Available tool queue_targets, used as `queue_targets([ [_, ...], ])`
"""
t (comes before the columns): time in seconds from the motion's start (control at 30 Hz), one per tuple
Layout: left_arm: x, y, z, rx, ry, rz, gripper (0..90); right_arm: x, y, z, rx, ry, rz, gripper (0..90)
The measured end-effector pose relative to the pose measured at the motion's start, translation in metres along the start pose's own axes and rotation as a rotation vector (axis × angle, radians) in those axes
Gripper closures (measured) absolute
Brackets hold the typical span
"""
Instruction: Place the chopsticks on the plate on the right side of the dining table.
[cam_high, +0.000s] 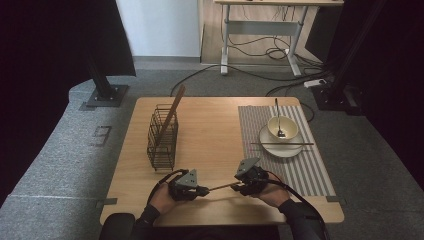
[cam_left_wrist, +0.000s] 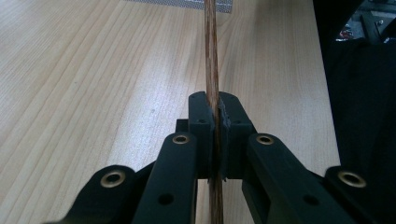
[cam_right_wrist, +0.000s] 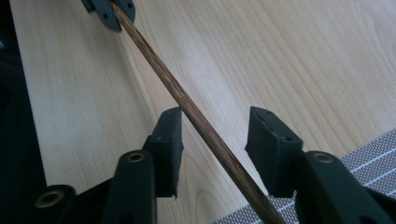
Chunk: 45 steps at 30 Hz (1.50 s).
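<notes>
Slim brown wooden chopstick (cam_high: 222, 187): held level just above the near part of the light wooden surface (cam_high: 210, 130), spanning the gap between the two grippers. In the left gripper view the chopstick (cam_left_wrist: 212, 65) runs straight out between the black fingers (cam_left_wrist: 201, 126), which are clamped tight on it. In the right gripper view the same chopstick (cam_right_wrist: 196, 114) passes diagonally between the right fingers (cam_right_wrist: 170, 135); these stand partly apart, neither pad touching the wood, with a gap on both sides.

Left gripper (cam_high: 202, 190): black, grey three-cornered plate on top, in the person's left hand (cam_high: 162, 199) at the near edge, fingers pointing right.

Right gripper (cam_high: 239, 186): black, same plate, in the right hand (cam_high: 272, 194), fingers pointing left toward the other gripper. Its far end shows in the right gripper view as the left gripper (cam_right_wrist: 109, 11) at the top corner.

Grey striped woven placemat (cam_high: 310, 170): right side of the surface.

Dark wire basket (cam_high: 162, 137): upright, left of centre, one long brown wooden stick (cam_high: 172, 112) leaning out of it.

White round plate (cam_high: 281, 147): on the placemat, a second chopstick (cam_high: 282, 144) lying across it.

Cream bowl (cam_high: 282, 127): on the plate, a dark-handled utensil (cam_high: 276, 112) standing in it.
</notes>
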<state>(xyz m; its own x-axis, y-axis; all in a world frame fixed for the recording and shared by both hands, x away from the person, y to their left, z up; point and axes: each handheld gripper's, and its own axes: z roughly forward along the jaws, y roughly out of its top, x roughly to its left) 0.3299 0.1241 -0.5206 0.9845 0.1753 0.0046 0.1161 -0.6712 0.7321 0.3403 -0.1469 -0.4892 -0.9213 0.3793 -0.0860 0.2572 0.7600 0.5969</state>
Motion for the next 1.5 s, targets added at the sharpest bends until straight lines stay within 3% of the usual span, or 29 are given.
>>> queue_targets([
  [0.37,0.000,-0.002,0.002,0.001,-0.006,0.014,83.3,0.004,0.001,0.000,0.042,0.030,-0.058,68.3],
  [0.6,0.002,-0.004,0.003,-0.017,0.038,-0.004,74.4,0.004,0.001,-0.004,0.032,0.086,-0.072,74.9],
  [0.87,0.003,-0.004,0.002,-0.043,0.092,-0.032,58.8,0.010,0.001,-0.005,0.013,0.151,-0.087,82.8],
  [1.13,0.006,-0.005,0.002,-0.077,0.172,-0.080,35.6,0.007,0.000,-0.012,0.008,0.120,-0.074,83.0],
  [1.33,0.008,-0.005,0.003,-0.095,0.199,-0.115,15.9,0.005,-0.002,-0.016,0.007,0.099,-0.070,83.0],
  [1.5,0.014,-0.007,0.000,-0.127,0.212,-0.177,8.3,0.002,-0.004,-0.018,0.007,0.081,-0.055,82.9],
])
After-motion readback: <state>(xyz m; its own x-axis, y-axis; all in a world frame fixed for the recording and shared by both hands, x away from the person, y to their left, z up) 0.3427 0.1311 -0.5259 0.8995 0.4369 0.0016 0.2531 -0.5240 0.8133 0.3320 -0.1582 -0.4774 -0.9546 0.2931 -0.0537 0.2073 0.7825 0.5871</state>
